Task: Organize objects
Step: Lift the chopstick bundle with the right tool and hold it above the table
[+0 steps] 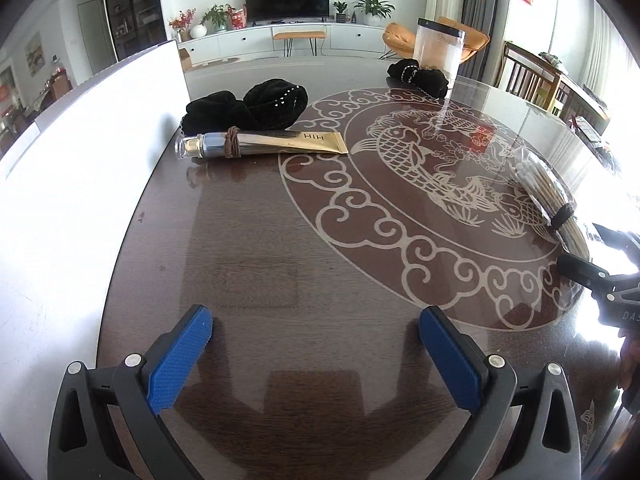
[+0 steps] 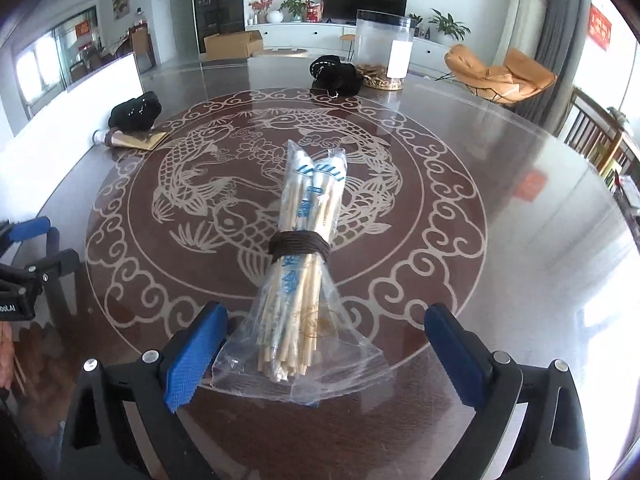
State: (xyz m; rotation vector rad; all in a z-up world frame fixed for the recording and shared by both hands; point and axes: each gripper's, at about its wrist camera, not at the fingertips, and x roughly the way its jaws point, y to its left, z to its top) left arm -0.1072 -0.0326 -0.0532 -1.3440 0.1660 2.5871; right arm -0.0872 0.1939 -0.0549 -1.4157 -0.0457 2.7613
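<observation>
A bundle of wooden chopsticks (image 2: 308,240) in a clear plastic bag, tied round the middle with a dark cord, lies on the round brown table (image 2: 520,240). Its near end sits between the blue pads of my right gripper (image 2: 326,314), which stands open wide; neither pad presses on it. The same bundle (image 1: 548,192) shows at the right edge of the left wrist view. My left gripper (image 1: 316,320) is open over bare tabletop with nothing between its fingers. A gold tube (image 1: 272,142) with a brown hair tie round it lies far ahead of it, against a black cloth (image 1: 248,106).
A second black cloth (image 2: 336,74) and a clear jar (image 2: 382,48) stand at the table's far side. A white panel (image 1: 80,160) borders the table's left edge. Chairs (image 2: 600,136) stand beyond the right rim. My left gripper (image 2: 48,244) shows at the left edge.
</observation>
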